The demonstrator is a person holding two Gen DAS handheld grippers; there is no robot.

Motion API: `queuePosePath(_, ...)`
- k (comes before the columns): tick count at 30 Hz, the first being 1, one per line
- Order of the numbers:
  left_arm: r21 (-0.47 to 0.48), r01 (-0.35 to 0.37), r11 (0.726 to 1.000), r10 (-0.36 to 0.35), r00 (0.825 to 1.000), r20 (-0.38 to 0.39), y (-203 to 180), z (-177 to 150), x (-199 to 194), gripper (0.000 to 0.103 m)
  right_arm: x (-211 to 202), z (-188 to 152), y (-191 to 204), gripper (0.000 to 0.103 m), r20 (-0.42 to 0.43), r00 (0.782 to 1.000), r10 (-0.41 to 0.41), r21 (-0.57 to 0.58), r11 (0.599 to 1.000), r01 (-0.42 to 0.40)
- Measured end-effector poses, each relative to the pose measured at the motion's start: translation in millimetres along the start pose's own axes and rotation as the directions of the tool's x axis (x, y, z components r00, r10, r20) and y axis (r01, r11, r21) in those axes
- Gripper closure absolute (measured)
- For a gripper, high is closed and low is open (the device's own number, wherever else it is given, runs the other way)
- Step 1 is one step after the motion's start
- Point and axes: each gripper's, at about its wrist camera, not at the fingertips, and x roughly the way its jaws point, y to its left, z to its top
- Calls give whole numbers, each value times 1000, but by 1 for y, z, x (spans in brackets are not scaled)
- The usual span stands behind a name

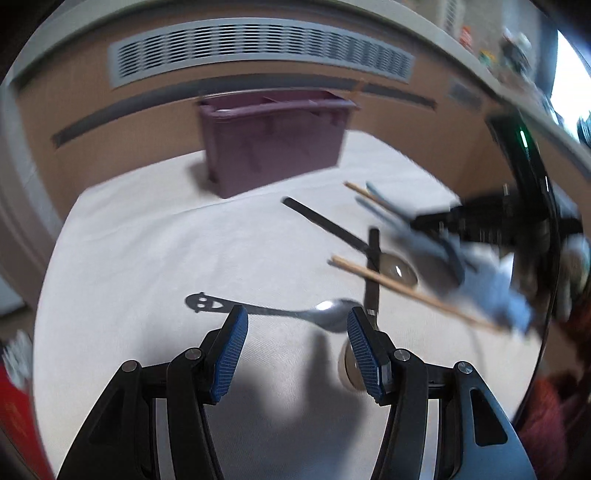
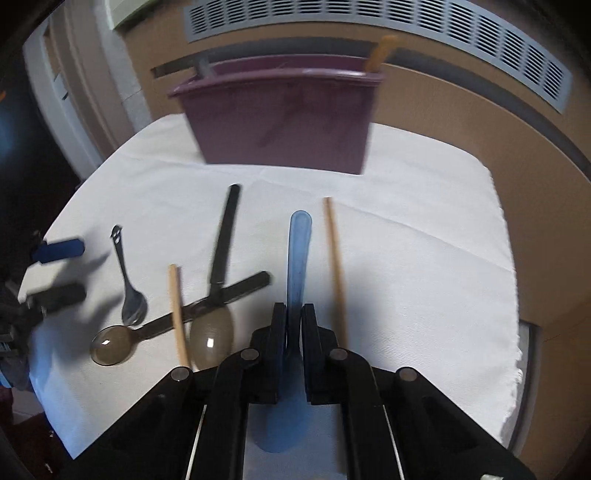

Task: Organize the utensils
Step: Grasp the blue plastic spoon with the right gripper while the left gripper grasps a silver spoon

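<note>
A purple utensil bin point(image 1: 273, 138) stands at the far edge of the white cloth; it also shows in the right wrist view point(image 2: 284, 125), with an orange handle point(image 2: 380, 51) sticking up at its right end. My right gripper point(image 2: 293, 314) is shut on a blue plastic spoon point(image 2: 299, 251), handle pointing toward the bin. My left gripper point(image 1: 295, 325) is open just above a small metal spoon point(image 1: 280, 312), also seen in the right wrist view point(image 2: 127, 284). Two black-handled smoky spoons point(image 2: 218, 288) lie crossed. Wooden chopsticks point(image 2: 334, 258) point(image 2: 177, 314) lie beside them.
The white cloth point(image 2: 424, 240) covers a small table against a brown wall with a grey vent point(image 2: 406, 22). In the left wrist view the right gripper point(image 1: 480, 221) is blurred at the right with the blue spoon. Red items point(image 1: 14, 417) sit at the left.
</note>
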Motion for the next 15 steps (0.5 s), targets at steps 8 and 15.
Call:
queuePosePath(8, 307, -79, 949, 103, 993, -61, -15, 5, 30, 46, -8, -8, -16, 96, 4, 1000, 9, 16, 1000, -9)
queuePosePath(15, 256, -175, 951, 198, 978, -66, 22, 35, 64, 44, -15, -9, -14, 96, 20, 1000, 14, -2, 1000, -14)
